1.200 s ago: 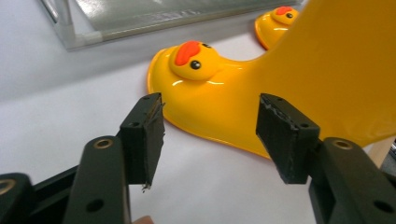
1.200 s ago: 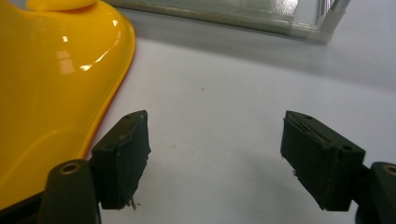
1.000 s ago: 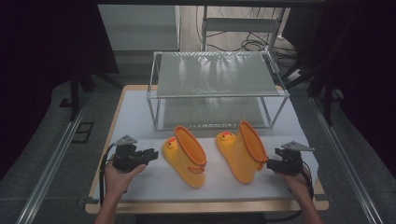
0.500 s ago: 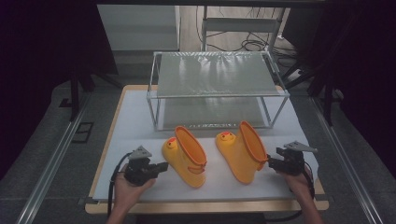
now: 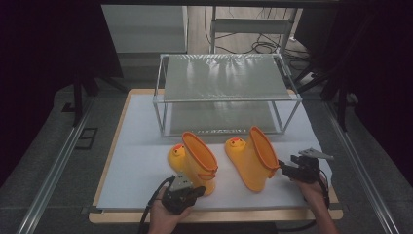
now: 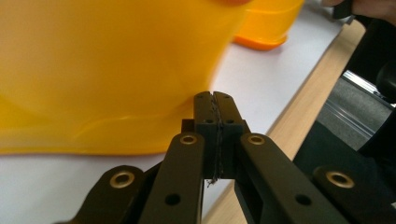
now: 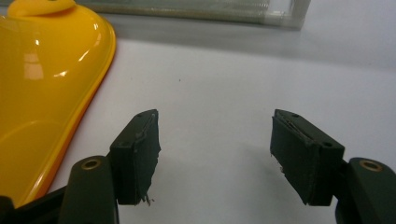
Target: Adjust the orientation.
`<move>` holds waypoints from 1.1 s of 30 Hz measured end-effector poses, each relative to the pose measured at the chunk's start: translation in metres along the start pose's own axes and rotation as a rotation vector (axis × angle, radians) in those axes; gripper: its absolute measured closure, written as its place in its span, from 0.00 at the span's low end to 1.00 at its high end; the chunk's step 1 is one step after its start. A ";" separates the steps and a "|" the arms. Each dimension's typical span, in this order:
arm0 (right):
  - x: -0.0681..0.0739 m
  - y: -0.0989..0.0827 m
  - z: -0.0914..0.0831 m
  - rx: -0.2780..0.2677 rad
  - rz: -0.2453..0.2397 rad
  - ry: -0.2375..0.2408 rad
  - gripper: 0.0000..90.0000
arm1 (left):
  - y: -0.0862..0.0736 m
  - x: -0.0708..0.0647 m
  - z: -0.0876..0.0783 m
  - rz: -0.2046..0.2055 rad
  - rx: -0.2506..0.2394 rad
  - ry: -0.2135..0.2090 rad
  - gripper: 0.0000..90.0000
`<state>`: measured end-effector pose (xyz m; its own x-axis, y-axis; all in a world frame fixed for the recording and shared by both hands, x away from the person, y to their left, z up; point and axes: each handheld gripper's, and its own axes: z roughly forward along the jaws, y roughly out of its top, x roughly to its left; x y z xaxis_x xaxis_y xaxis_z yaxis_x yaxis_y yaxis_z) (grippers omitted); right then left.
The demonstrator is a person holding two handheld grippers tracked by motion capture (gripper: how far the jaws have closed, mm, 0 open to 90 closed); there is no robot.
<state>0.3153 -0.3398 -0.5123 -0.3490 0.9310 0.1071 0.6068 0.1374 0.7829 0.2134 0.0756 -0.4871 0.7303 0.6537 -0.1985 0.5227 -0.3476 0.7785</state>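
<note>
So I've got two yellow duck boots sitting on the white mat of the table, both just in front of the wire rack. My left tool is right up against the heel end of the left boot, and in the left gripper view its jaws are pressed together with nothing between them, the yellow wall of that boot sitting just past the tips. Touching or a hair apart, I honestly can't tell. My right tool is beside the right boot, just off its shaft, jaws spread wide over bare mat in the right gripper view, with the boot's glossy side off to the left of them. So I'd say I'm at the approach stage, neither boot grabbed yet. Next move as I see it: the left tool has to open before it can take anything, then go for the orange rim of the shaft since the body looks too fat and slick to pinch. The right one just needs to slide over and bite the rim.
</note>
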 end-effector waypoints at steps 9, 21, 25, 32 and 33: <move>0.002 -0.001 0.002 0.015 -0.005 -0.003 0.37 | 0.011 -0.032 0.031 0.118 -0.019 0.053 1.00; -0.002 -0.002 -0.001 0.005 0.007 -0.014 0.37 | 0.015 -0.024 0.039 0.119 -0.067 0.153 1.00; -0.002 -0.001 -0.001 0.003 0.010 -0.018 0.37 | 0.009 -0.021 0.031 0.102 -0.071 0.149 1.00; -0.003 -0.002 -0.001 0.004 0.011 -0.017 0.37 | -0.002 -0.012 0.015 0.054 -0.089 0.133 1.00; -0.003 -0.001 -0.002 0.004 0.012 -0.016 0.37 | -0.004 -0.011 0.012 0.047 -0.089 0.133 1.00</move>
<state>0.3143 -0.3429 -0.5128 -0.3304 0.9379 0.1061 0.6135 0.1279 0.7793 0.2082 0.0616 -0.4950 0.6853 0.7234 -0.0845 0.4438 -0.3228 0.8360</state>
